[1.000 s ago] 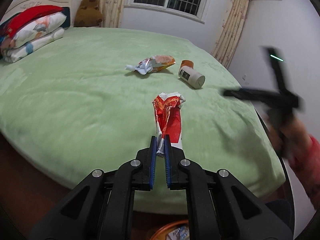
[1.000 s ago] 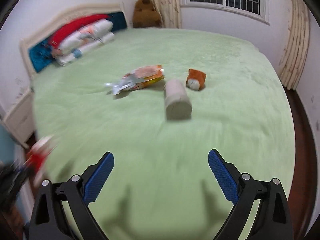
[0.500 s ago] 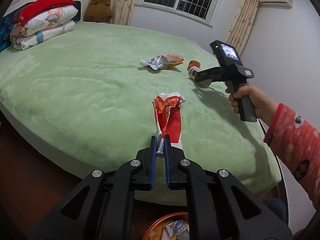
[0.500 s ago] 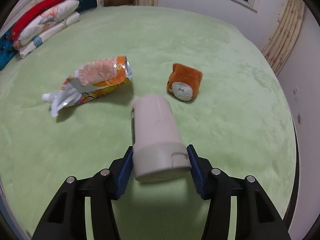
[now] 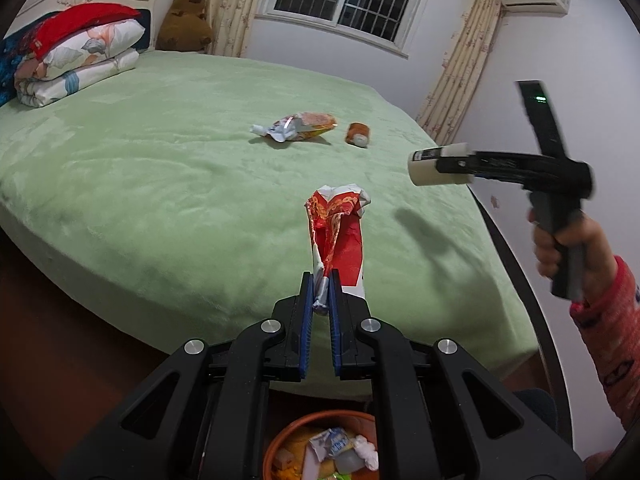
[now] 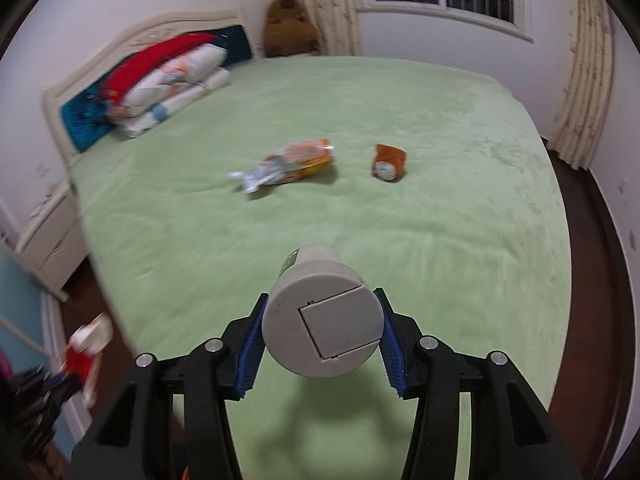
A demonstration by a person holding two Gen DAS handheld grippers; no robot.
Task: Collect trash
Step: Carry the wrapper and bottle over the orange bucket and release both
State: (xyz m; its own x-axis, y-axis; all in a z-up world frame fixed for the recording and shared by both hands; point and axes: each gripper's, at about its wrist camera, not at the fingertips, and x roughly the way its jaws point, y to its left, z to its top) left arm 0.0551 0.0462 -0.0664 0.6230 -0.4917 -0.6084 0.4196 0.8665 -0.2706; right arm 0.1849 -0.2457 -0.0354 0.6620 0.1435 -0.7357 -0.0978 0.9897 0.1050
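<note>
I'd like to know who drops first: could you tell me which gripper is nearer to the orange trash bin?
Left. The left gripper hovers directly above the orange trash bin; the right gripper is off to the side, over the bed's edge.

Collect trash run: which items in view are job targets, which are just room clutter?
Job:
- crumpled red snack wrapper, in left gripper
- grey plastic bottle, in right gripper
- orange foil snack bag on bed
- orange trash bin

Clutter:
- brown teddy bear
- folded quilts
- small orange plush toy, probably
</note>
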